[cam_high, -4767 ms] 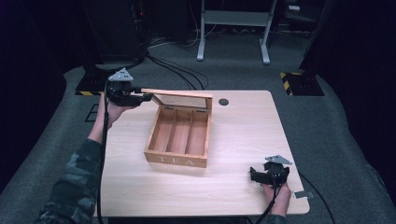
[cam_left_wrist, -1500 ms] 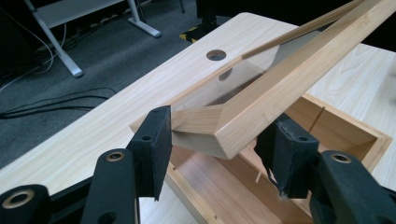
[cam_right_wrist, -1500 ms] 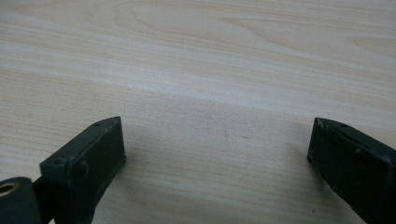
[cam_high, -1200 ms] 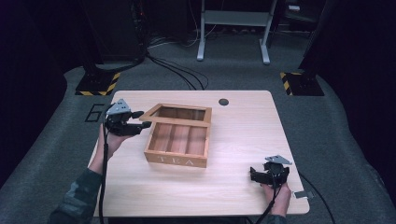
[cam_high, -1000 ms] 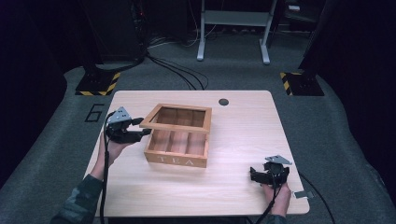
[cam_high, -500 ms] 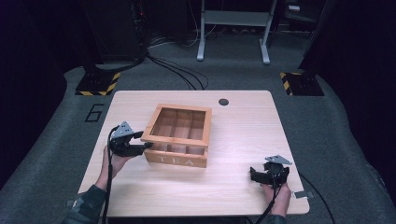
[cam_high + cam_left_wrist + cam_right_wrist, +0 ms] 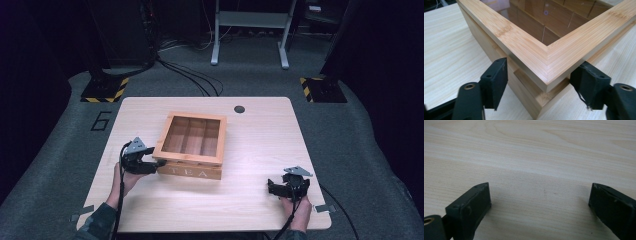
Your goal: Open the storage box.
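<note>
We are holding our left gripper (image 7: 539, 82) spread wide around the near left corner of the wooden tea box (image 7: 192, 145), whose glass-paned lid (image 7: 529, 42) is lying closed. Our right gripper (image 7: 540, 202) is resting agape on the table (image 7: 260, 145).

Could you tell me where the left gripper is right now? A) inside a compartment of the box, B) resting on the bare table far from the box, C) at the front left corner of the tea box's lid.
C: the left gripper has its fingers on either side of the lid corner of the tea box.
</note>
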